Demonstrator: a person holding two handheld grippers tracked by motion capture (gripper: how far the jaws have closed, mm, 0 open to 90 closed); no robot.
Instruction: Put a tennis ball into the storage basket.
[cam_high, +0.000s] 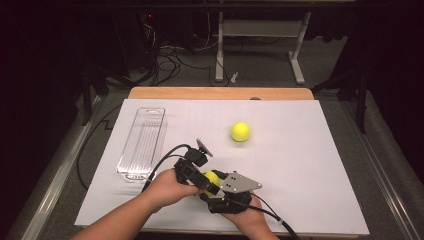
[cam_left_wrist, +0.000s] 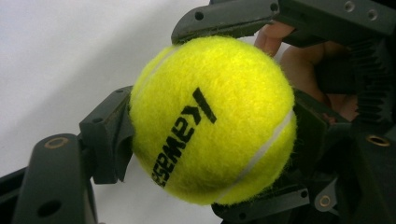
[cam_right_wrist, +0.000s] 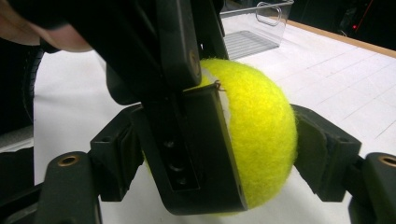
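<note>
In the high view, a fuzzy yellow tennis ball (cam_high: 210, 178) is seen between the left gripper (cam_high: 206, 183) and right gripper (cam_high: 215, 192) near the table's (cam_high: 300, 165) front edge. In the left gripper view, the ball (cam_left_wrist: 212, 121) is clamped by the closed-in jaws, and black lettering, not clearly legible, is shown. In the right gripper view, the ball (cam_right_wrist: 254, 126) is flanked by jaws slightly parted; contact cannot be told.

Tennis ball (cam_high: 211, 177) perhaps half hidden
</note>
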